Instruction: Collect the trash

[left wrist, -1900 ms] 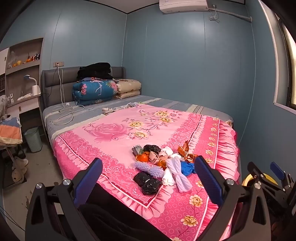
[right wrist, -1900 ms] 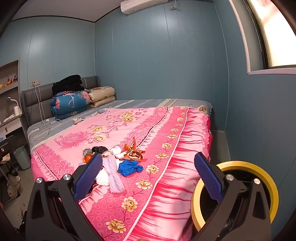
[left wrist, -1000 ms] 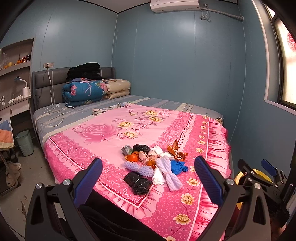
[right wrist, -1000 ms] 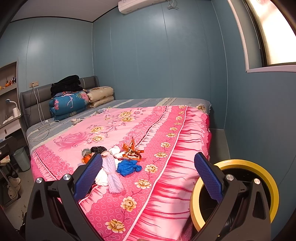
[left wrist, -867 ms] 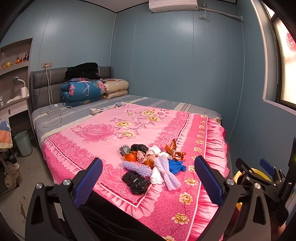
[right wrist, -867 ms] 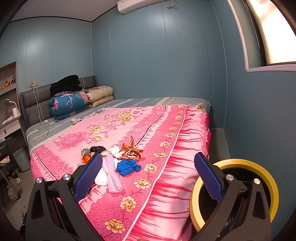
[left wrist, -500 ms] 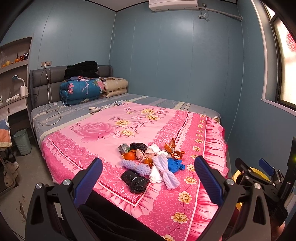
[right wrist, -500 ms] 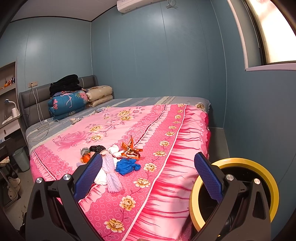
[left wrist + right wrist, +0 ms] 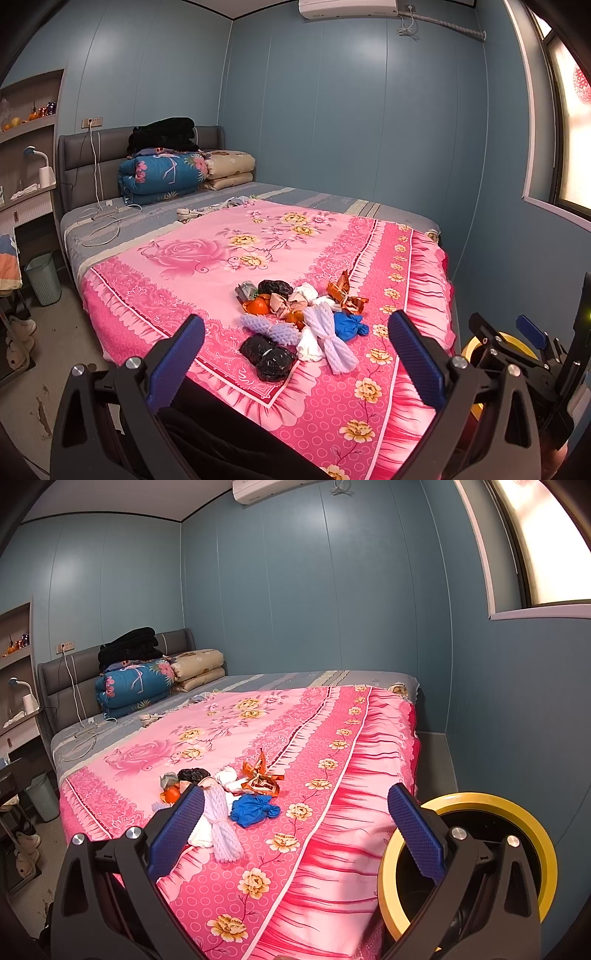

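trash heap ahead, both grippers empty

since the earlier frames the left camera has swung and pulled back a little, so the heap sits slightly farther and more to centre; the right view has barely shifted.

left gripper [image 9: 295, 354] has its jaws spread wide and holds nothing. right gripper [image 9: 295, 830] is likewise wide and empty. neither touches anything.

trash pile [image 9: 301, 317] lies on the pink bedspread [image 9: 207, 258], near the bed's foot corner, well apart from both grippers. it holds black bags [image 9: 267, 356], a white mesh bundle [image 9: 330, 338], a blue knotted bag [image 9: 347, 326], an orange wrapper [image 9: 345, 297] and orange fruit peel [image 9: 256, 305].

from the left jaws the pile is dead ahead and below, black bags nearest. from the right jaws it lies ahead and to the left, partly behind the left finger; the blue bag and mesh bundle are closest. the mesh bundle's long axis runs roughly toward the cameras.

yellow-rimmed bin [image 9: 498, 812] stands on the floor by the bed, just beside the right gripper, so that hand looks better placed for dropping items in. nothing seems collected yet.
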The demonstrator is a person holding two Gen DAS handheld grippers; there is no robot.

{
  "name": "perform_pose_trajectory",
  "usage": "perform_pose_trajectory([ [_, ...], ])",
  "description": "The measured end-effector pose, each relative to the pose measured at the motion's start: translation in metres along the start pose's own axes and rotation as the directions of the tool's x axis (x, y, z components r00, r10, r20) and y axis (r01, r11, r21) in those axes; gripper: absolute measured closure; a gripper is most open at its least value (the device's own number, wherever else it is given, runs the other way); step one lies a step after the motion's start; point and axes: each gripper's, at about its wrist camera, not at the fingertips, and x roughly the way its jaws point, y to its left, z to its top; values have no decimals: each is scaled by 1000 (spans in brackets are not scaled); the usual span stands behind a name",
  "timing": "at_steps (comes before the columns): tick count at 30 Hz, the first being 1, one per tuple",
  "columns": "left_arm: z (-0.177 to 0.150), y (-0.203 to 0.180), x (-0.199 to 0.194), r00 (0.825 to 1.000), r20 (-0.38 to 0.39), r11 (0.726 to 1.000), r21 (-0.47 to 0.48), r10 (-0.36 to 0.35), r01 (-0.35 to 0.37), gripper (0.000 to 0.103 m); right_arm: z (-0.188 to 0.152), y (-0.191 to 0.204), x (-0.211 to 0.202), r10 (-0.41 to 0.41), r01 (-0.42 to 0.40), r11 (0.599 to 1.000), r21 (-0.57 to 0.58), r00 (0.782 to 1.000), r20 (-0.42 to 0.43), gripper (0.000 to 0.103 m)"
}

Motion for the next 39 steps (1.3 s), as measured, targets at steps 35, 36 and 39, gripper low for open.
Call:
perform_pose_trajectory([
  [35, -2, -1, 2, 1000, -8, 1000, -1, -4, 4, 7, 0, -1, 1, -2, 2, 1000, 3, 1000, -5, 7],
  [36, -3, -2, 2, 1000, -8, 1000, -1, -3, 3, 7, -1, -2, 2, -2, 2, 1000, 3, 1000, -6, 7],
  [39, -3, -1, 3, 1000, -10, 1000, -3, -2, 2, 7, -4, -3, 2, -7, 7, 1000, 3, 1000, -9, 7],
])
